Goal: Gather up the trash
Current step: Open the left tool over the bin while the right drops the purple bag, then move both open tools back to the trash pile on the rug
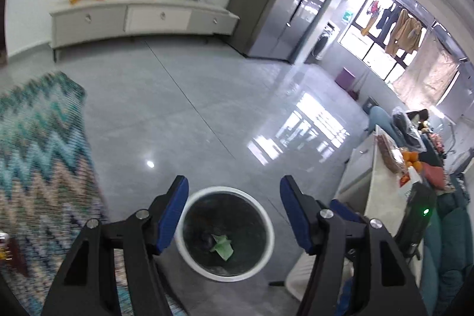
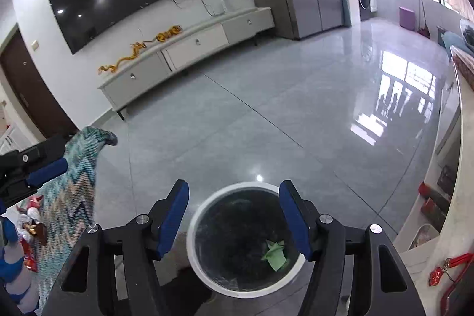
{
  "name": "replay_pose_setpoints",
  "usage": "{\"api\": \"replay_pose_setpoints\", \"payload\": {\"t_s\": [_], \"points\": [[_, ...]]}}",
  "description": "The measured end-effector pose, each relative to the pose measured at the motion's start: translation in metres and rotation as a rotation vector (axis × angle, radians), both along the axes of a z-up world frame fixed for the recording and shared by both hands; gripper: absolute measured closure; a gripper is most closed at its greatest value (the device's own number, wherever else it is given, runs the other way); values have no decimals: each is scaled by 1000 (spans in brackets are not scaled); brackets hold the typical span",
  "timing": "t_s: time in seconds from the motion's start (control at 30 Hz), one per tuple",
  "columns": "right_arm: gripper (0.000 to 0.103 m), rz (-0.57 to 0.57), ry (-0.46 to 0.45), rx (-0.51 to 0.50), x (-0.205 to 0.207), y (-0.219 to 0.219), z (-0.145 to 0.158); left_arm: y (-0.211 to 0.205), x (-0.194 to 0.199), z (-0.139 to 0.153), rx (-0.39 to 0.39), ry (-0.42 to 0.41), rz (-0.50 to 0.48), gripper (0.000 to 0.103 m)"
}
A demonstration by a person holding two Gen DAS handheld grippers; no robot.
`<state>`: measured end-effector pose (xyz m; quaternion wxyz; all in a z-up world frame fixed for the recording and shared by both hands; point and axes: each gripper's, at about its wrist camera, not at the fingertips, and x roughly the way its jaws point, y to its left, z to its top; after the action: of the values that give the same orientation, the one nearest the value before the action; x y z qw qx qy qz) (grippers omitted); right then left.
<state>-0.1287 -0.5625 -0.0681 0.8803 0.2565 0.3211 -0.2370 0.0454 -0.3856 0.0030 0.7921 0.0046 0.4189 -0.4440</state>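
Note:
A round trash bin (image 1: pixel 194 264) with a white rim and a dark liner stands on the grey tiled floor. A crumpled green paper (image 1: pixel 222 247) lies inside it. My left gripper (image 1: pixel 234 206) is open and empty, hovering above the bin. In the right wrist view the same bin (image 2: pixel 204 280) sits below, with the green paper (image 2: pixel 275 254) at its right side. My right gripper (image 2: pixel 234 209) is open and empty above it. The left gripper's fingers (image 2: pixel 47 169) show at the left edge of the right wrist view.
A zigzag-patterned rug (image 1: pixel 38 168) lies to the left; it also shows in the right wrist view (image 2: pixel 74 191). A white TV cabinet (image 1: pixel 142 19) stands at the far wall. A cluttered table (image 1: pixel 382 176) and a teal sofa (image 1: pixel 444 256) are on the right.

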Motion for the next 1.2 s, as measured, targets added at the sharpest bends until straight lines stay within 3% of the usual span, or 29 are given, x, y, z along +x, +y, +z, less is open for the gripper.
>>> {"api": "replay_pose_setpoints", "payload": {"t_s": [0.23, 0.7, 0.9, 1.03, 1.2], "points": [[42, 55, -86, -67, -3, 28, 46, 63, -12, 40, -20, -113, 98, 41], [42, 237, -224, -179, 12, 117, 125, 265, -31, 82, -67, -252, 418, 41], [42, 330, -269, -232, 20, 159, 153, 350, -44, 91, -62, -317, 582, 40], [42, 393, -283, -257, 25, 186, 167, 399, -53, 90, -58, -346, 678, 29], [41, 460, -265, -288, 41, 219, 176, 454, -61, 76, -56, -357, 766, 28]]}}
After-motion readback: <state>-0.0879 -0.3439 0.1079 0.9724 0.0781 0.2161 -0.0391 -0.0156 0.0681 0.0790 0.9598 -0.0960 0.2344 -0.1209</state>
